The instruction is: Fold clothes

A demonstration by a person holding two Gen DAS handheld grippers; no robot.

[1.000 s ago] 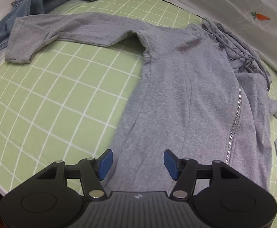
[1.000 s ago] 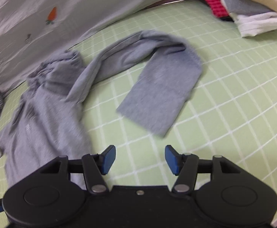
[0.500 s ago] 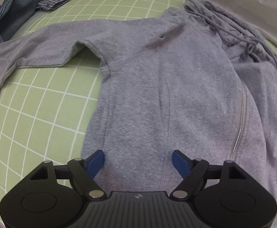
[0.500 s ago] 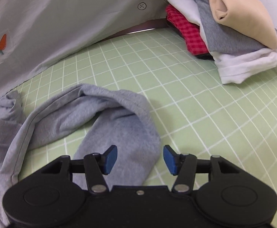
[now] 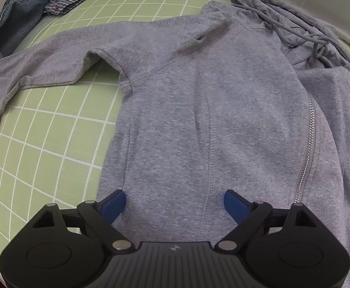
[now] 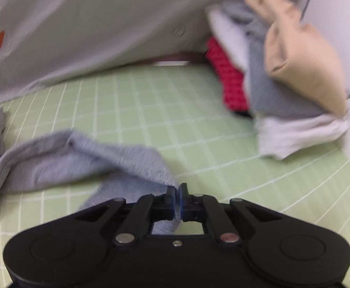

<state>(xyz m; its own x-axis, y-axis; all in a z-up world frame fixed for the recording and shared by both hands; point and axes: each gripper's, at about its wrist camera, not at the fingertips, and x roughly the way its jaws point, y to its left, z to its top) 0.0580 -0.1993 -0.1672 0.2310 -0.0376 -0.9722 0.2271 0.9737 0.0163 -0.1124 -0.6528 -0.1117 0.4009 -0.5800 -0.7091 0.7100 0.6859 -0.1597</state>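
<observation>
A grey zip hoodie lies front up on the green checked sheet, one sleeve stretched out to the left and its zipper at the right. My left gripper is open, its blue fingertips spread wide just over the lower body of the hoodie. In the right wrist view the hoodie's other sleeve lies curled on the sheet. My right gripper is shut on that sleeve's cuff end.
Denim and plaid clothes are heaped at the far left. A stack of folded clothes, beige, grey, red and white, stands at the right. A grey carrot-print cloth rises behind the sheet.
My right gripper moved forward over the sleeve end and closed on it. My left gripper moved closer over the hoodie's body and stays open.
</observation>
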